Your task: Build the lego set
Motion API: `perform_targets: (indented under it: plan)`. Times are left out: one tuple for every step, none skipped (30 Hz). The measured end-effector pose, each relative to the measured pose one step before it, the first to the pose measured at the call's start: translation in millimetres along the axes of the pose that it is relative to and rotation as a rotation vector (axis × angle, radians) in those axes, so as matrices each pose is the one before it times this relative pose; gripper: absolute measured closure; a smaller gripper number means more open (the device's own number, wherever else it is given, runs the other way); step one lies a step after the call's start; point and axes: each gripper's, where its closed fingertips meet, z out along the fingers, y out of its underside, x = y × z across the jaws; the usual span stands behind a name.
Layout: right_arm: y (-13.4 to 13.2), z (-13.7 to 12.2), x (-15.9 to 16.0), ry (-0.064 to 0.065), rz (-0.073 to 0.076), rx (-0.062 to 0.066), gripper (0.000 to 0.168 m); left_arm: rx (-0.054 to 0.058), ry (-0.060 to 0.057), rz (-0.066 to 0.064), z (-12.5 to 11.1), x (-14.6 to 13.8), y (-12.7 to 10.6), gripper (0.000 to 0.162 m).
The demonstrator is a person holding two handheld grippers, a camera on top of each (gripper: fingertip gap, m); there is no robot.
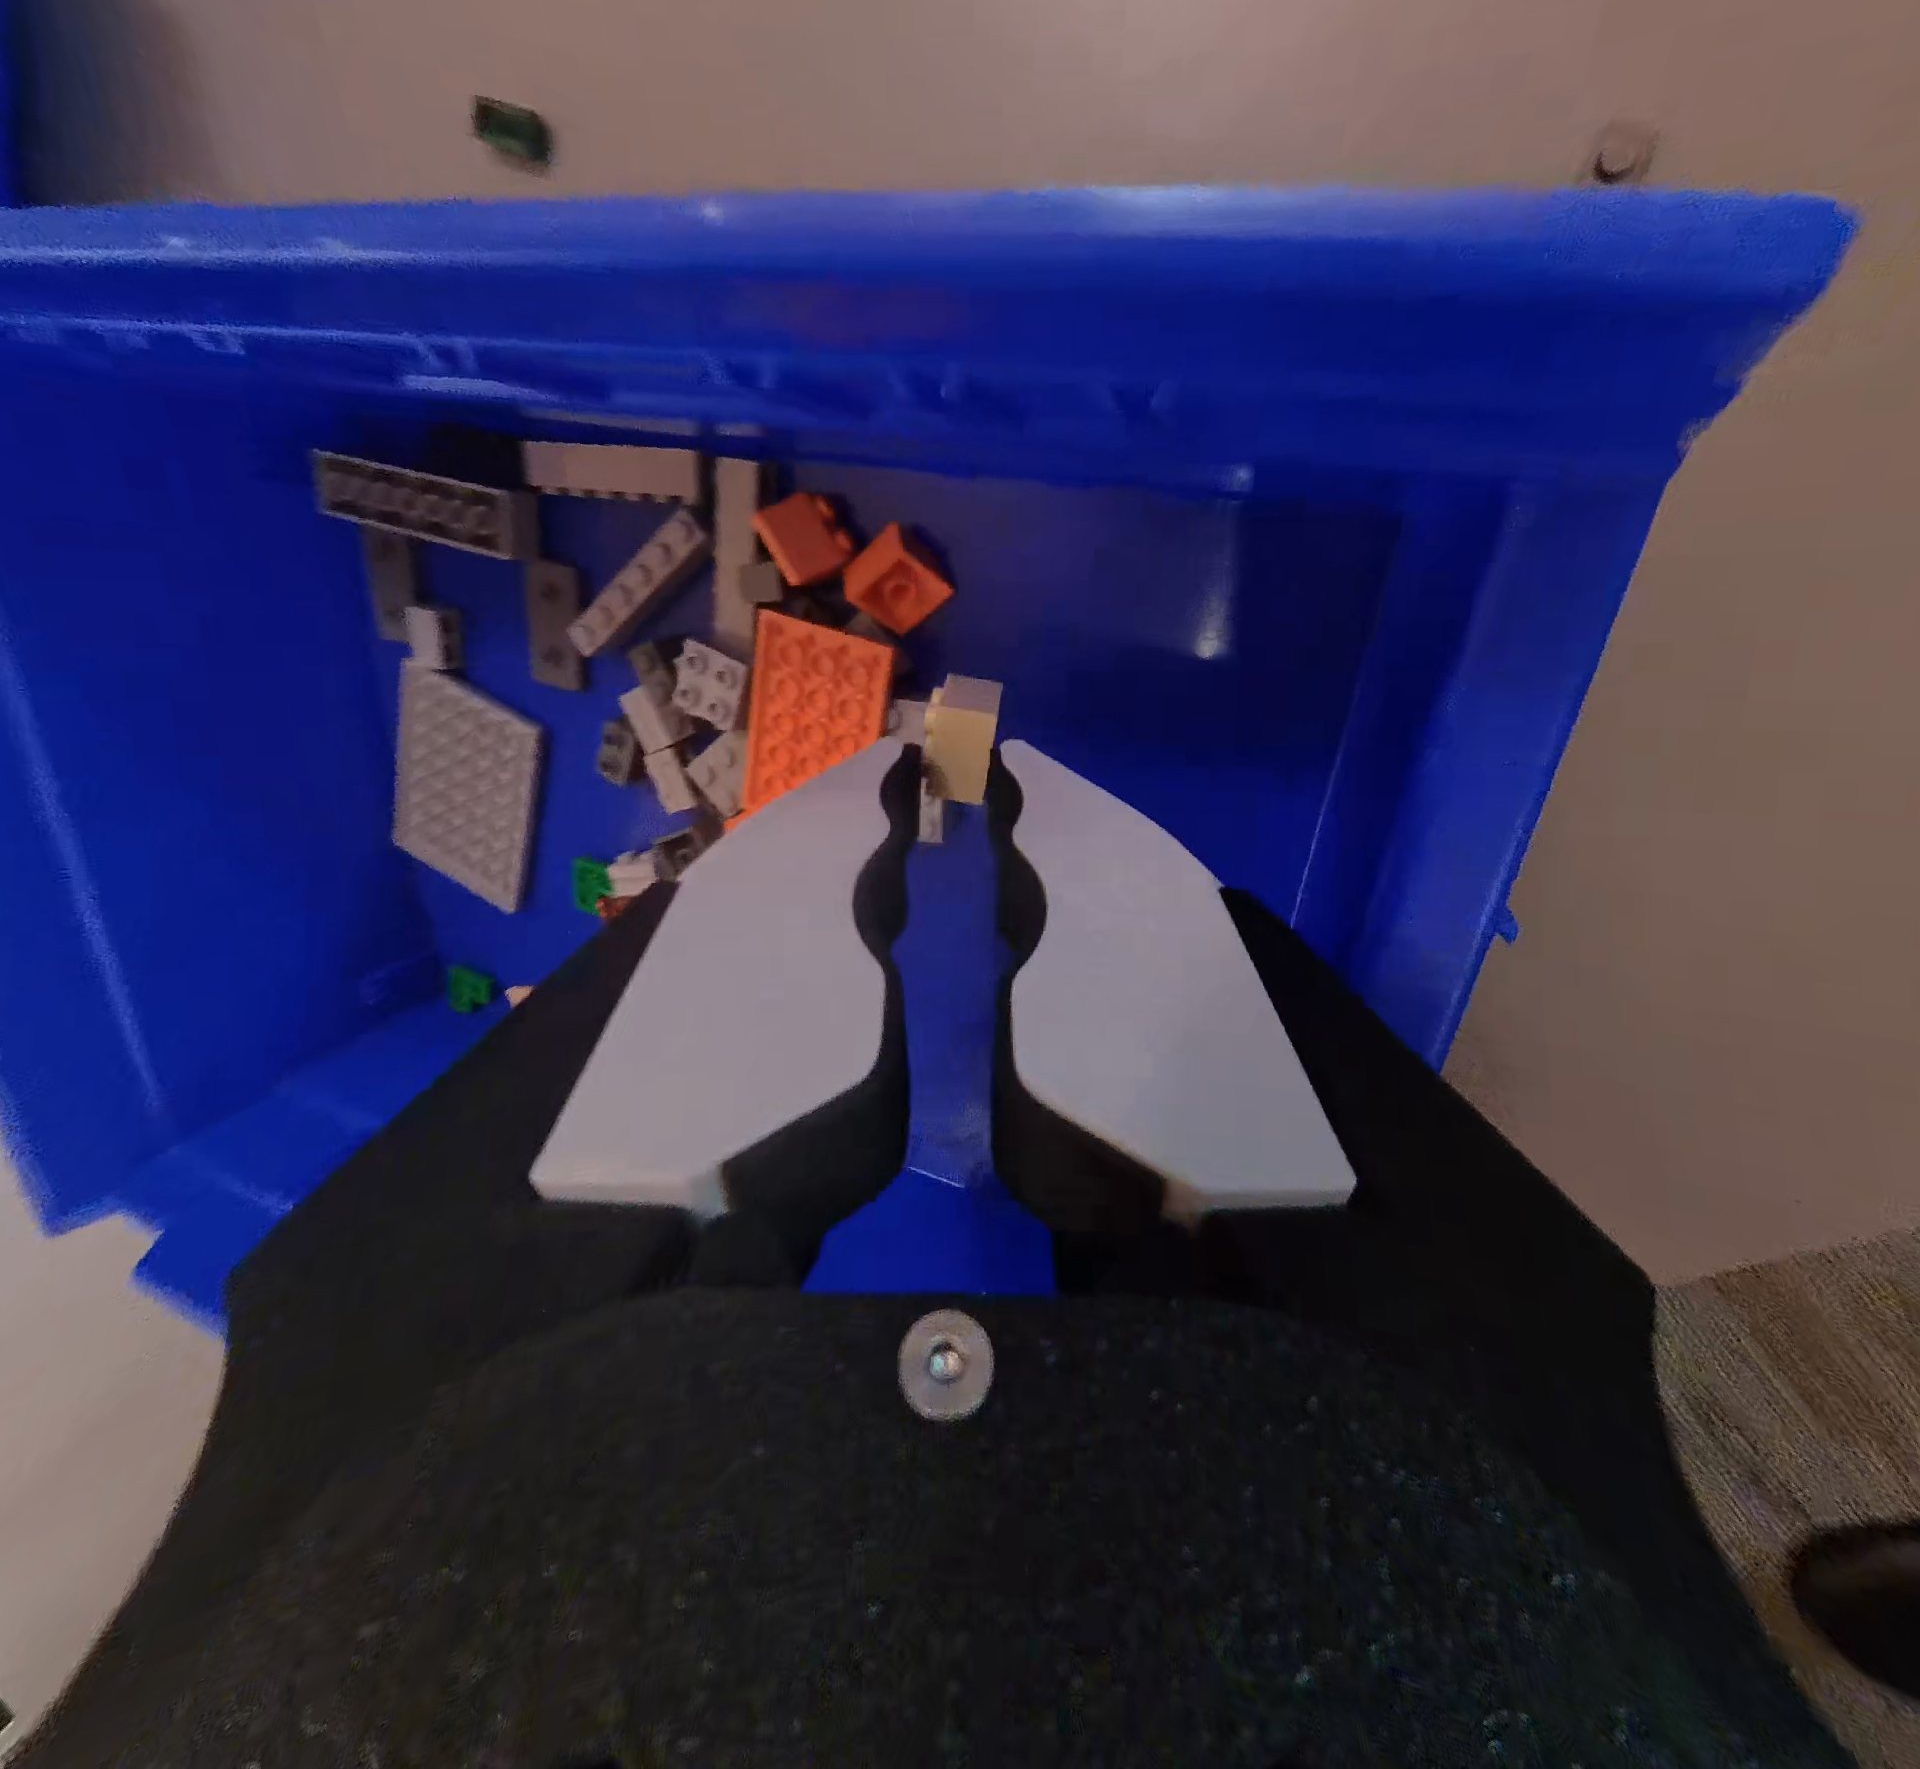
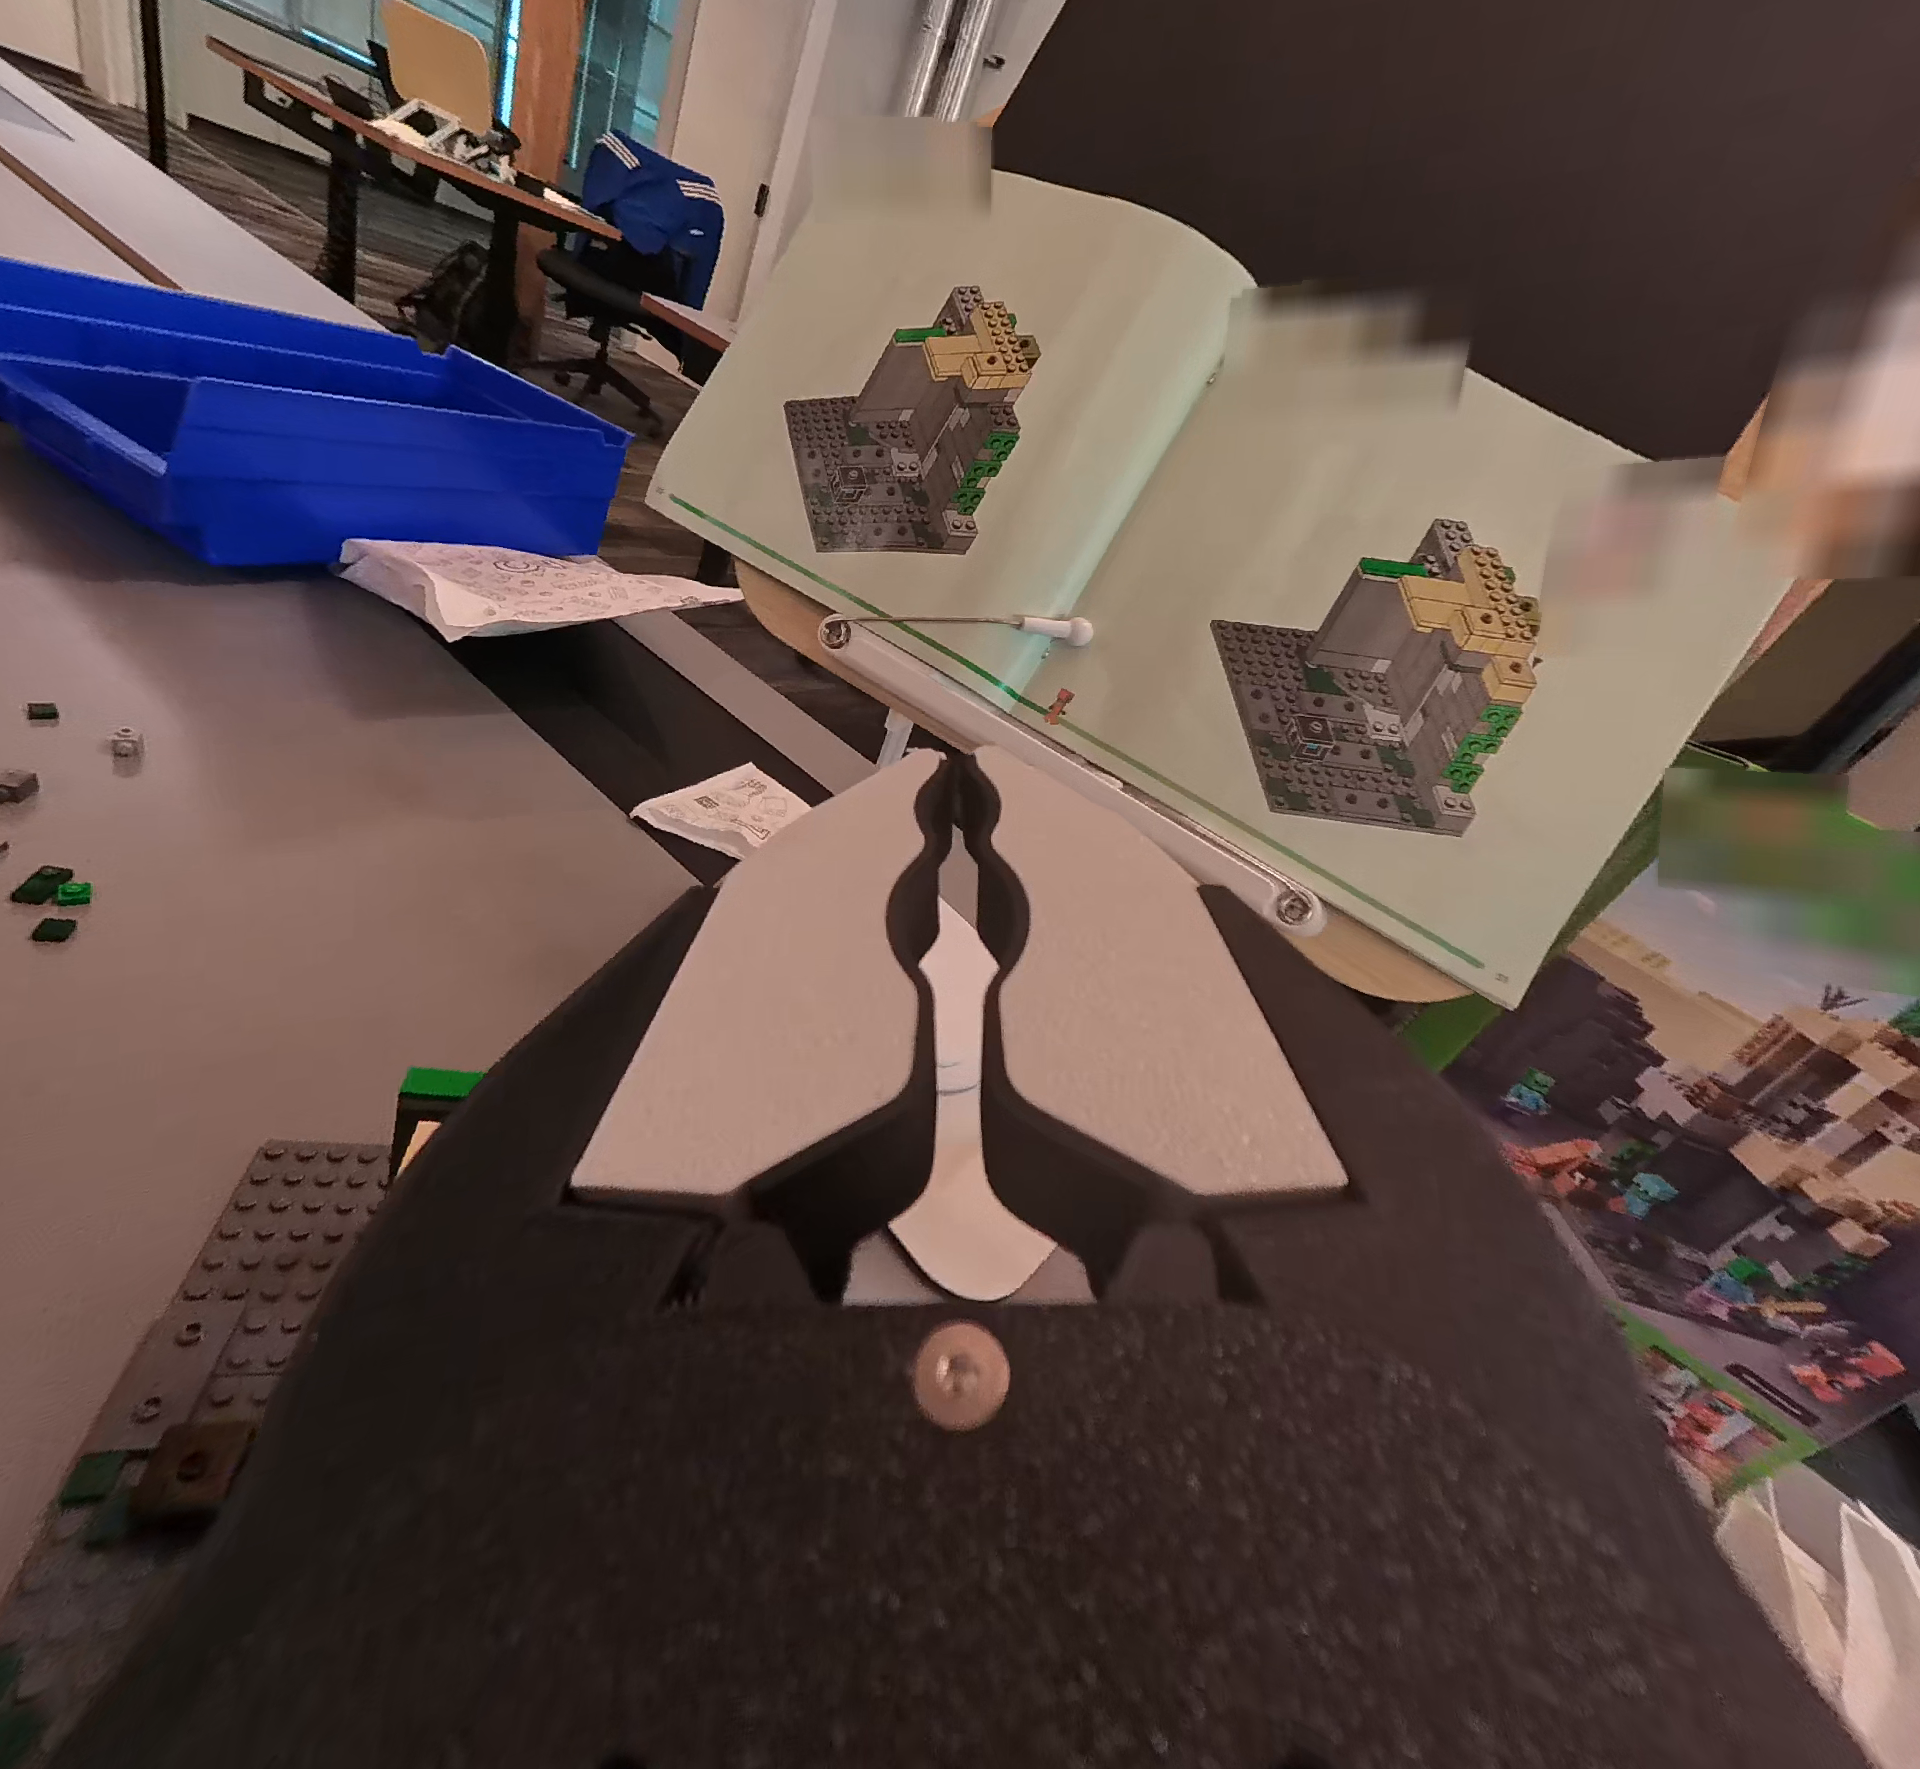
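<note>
Left gripper [image 1: 956, 763] is clamped on a small tan lego brick [image 1: 961, 743], held over the blue plastic bin [image 1: 1351, 348]. Just past the tips there's a flat orange studded plate [image 1: 816, 717], then a pile of loose grey bricks [image 1: 665, 639] on the bin floor. Right gripper [image 2: 961, 763] is pinched closed with nothing in it, above the dark grey studded baseplate [image 2: 270, 1241] on the grey table [image 2: 312, 784]. Further back sits the open instruction booklet [image 2: 1143, 514] propped on a stand
</note>
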Motion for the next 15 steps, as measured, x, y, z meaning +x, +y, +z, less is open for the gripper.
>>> perform_targets:
  plan:
    - [-0.05,-0.13,0.02,0.0000,0.0010,-0.0001,0.168,0.0137,-0.0320,0.0022,-3.27,-2.56,-1.48,0.150]
    - [0.04,-0.05,-0.36,-0.0003,-0.0015,-0.0008,0.168,0.0129,-0.0290,-0.0022,-2.30,-2.38,-1.45,0.150]
    - [-0.19,-0.15,-0.56,-0.0007,-0.0031,-0.0008,0.168,0.0140,-0.0305,-0.0045,-1.68,-2.78,-1.62,0.149]
    - [-0.37,-0.15,-0.57,-0.0003,-0.0039,0.0002,0.168,0.0163,-0.0299,-0.0036,-1.51,-2.70,-1.98,0.149]
    - [-0.73,-0.37,-0.41,0.0001,-0.0041,0.0015,0.168,0.0189,-0.0304,-0.0035,-1.55,-2.73,-2.32,0.149]
    - [-0.62,-0.24,-0.19,0.0004,-0.0034,0.0014,0.168,0.0215,-0.0345,-0.0007,-2.05,-3.41,-2.89,0.149]
    - [-0.37,-0.29,0.06,0.0007,-0.0023,0.0004,0.168,0.0197,-0.0287,-0.0022,-2.25,-2.62,-2.94,0.150]
    - [-0.07,-0.12,0.28,0.0010,-0.0006,0.0000,0.168,0.0219,-0.0398,-0.0051,-2.92,-4.35,-3.31,0.150]
    - [0.16,-0.18,0.56,0.0006,0.0012,-0.0002,0.168,0.0230,-0.0368,-0.0066,-3.64,-4.31,-3.65,0.150]
    - [0.28,-0.14,0.55,0.0003,0.0024,-0.0007,0.168,0.0233,-0.0434,-0.0104,-4.36,-5.61,-4.00,0.150]
    - [0.39,-0.06,0.60,0.0008,0.0023,-0.0008,0.168,0.0261,-0.0420,-0.0082,-5.30,-5.82,-4.71,0.150]
    - [0.31,-0.01,0.54,0.0007,0.0019,-0.0005,0.168,0.0293,-0.0390,-0.0095,-6.00,-5.65,-5.87,0.150]
    - [0.24,0.05,0.25,-0.0001,0.0019,-0.0005,0.168,0.0318,-0.0379,-0.0096,-6.43,-5.59,-7.09,0.150]
    - [0.13,0.02,-0.03,-0.0008,0.0017,-0.0004,0.168,0.0335,-0.0327,-0.0084,-6.51,-4.96,-8.26,0.150]
    - [0.01,0.06,-0.38,-0.0010,0.0004,0.0001,0.168,0.0322,-0.0266,-0.0061,-6.09,-3.98,-8.94,0.150]
